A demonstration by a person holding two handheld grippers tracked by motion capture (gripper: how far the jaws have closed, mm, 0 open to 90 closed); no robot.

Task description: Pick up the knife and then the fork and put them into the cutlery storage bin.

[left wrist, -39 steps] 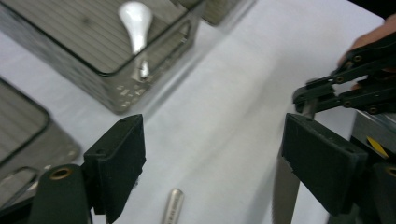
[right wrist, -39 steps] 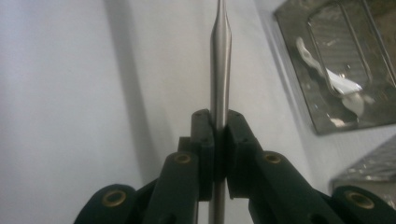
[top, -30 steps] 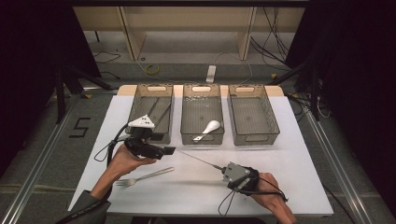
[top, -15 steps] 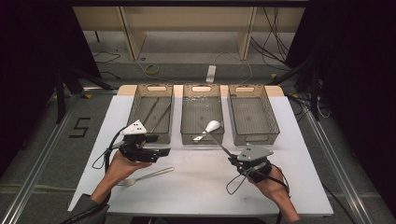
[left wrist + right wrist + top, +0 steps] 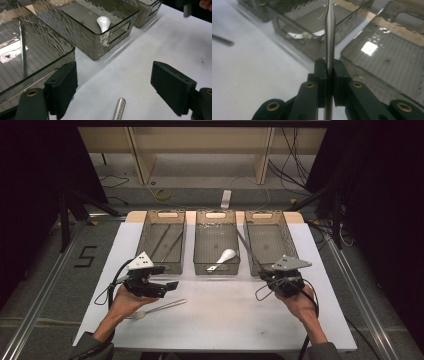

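Observation:
My right gripper (image 5: 270, 272) is shut on a thin metal rod (image 5: 250, 249), which slants up and left over the near wall of the right bin (image 5: 290, 227). In the right gripper view the rod (image 5: 329, 32) stands clamped between the pads of the right gripper (image 5: 329, 65). My left gripper (image 5: 169, 286) hangs open just above a metal fork (image 5: 159, 308) lying on the white table. In the left gripper view the fork handle's end (image 5: 119, 109) lies between the wide-apart jaws of the left gripper (image 5: 117, 86).
Three clear bins stand in a row at the back of the white table (image 5: 225, 320). The left bin (image 5: 150, 227) holds thin metal rods (image 5: 165, 242). The middle bin (image 5: 216, 268) holds a white spoon (image 5: 225, 256). Dark floor and cables surround the table.
My right gripper has carried the rod to the right and away from the person, up to the right bin's front. The left gripper has sunk slightly toward the fork.

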